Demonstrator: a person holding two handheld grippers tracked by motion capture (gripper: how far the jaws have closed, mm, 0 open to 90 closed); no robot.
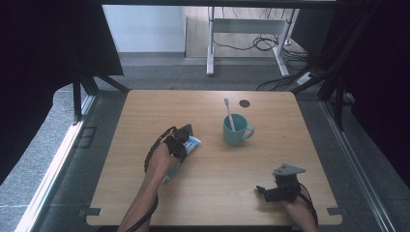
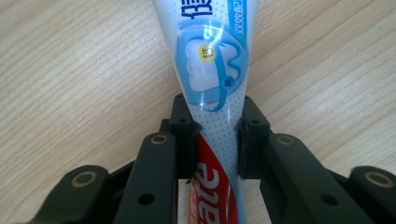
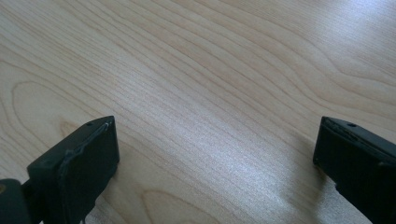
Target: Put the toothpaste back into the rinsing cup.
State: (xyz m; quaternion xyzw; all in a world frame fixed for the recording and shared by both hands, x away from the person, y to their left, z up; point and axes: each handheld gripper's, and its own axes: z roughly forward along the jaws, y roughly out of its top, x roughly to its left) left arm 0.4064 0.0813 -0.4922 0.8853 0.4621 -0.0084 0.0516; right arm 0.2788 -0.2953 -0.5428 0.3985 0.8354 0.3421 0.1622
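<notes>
The left gripper (image 2: pixel 216 140) is clenched on the toothpaste tube (image 2: pixel 212 60), which lies flat on the counter (image 2: pixel 70 70). The tube's long axis runs straight ahead between the jaws, so any lift should follow that line. The right gripper (image 3: pixel 215 154) rests released over bare counter, well apart from the tube; the left hand is nearer. The left gripper view shows the pads (image 2: pixel 187 140) pressing both sides of the tube. The high view adds the mug (image 1: pixel 235 130) with a toothbrush (image 1: pixel 228 113) beyond and to the right.

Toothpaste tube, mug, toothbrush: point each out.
Toothpaste tube (image 2: pixel 212 70), left gripper view, on its tooth logo.
Mug (image 1: pixel 235 133), high view, on its outer wall.
Toothbrush (image 1: pixel 228 112), high view, on its handle.
</notes>
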